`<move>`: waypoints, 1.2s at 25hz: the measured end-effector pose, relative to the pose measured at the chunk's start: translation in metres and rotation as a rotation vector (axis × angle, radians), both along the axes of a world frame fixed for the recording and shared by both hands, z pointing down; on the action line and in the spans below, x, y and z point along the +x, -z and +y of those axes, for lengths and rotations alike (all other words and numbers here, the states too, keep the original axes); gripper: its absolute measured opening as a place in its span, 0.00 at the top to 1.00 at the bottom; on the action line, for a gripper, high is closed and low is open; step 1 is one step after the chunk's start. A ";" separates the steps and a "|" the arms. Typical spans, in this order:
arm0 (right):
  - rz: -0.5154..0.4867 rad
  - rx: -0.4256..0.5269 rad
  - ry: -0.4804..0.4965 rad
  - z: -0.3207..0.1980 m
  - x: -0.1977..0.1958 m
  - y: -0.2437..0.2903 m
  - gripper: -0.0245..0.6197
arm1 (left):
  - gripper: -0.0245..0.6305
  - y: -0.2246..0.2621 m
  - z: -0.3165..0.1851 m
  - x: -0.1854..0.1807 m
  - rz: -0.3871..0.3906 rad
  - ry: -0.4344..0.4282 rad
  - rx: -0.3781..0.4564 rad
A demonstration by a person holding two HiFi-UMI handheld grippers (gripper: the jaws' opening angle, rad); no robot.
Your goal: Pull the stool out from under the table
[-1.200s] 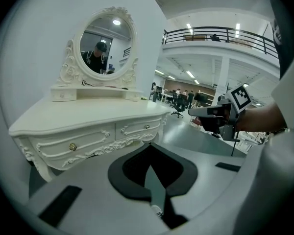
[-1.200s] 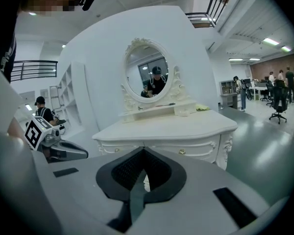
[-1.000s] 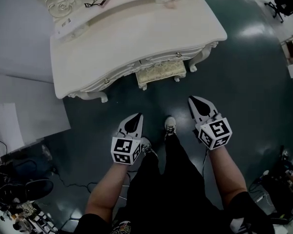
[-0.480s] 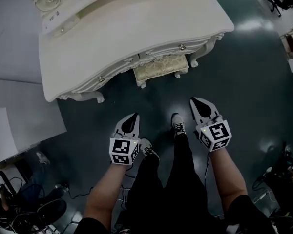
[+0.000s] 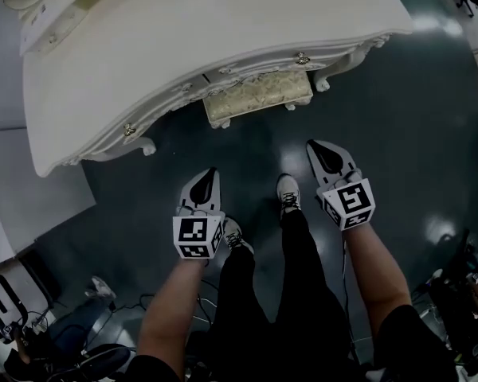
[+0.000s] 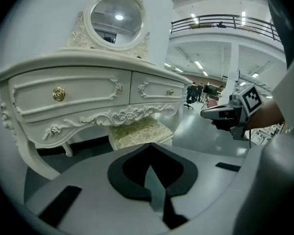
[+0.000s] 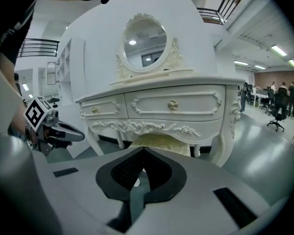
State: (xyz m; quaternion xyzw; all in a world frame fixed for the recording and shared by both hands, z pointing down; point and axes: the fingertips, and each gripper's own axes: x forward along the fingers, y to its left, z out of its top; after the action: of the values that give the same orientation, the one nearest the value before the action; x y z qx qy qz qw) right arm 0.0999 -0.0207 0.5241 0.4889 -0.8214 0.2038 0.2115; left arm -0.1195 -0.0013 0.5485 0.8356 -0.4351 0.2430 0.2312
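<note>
Person [image 5: 295, 293] stands facing ornate white vanity worktop [image 5: 183, 46], w/ cushioned stool [image 5: 259, 95] tucked under its front edge, seat partly showing. Left gripper [image 5: 211, 175] & right gripper [image 5: 319, 148] hang over dark floor [image 5: 398, 118], well short of stool; fingers on both pressed together, holding nothing.

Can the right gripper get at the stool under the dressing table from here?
Probably yes: only bare floor lies between the right gripper and the stool, whose front edge pokes out from under the dressing table. Its jaws are shut, though.
</note>
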 end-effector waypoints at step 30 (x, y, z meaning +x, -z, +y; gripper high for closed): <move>0.049 -0.112 -0.096 -0.075 0.094 -0.260 0.65 | 0.71 -0.250 -0.065 -0.019 -0.120 0.083 -0.073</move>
State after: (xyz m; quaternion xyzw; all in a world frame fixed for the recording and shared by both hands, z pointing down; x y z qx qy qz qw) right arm 0.1936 -0.0959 0.7840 0.5199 -0.7789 0.2474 0.2487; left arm -0.1387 -0.0665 0.7990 0.7918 -0.4731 0.2985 0.2450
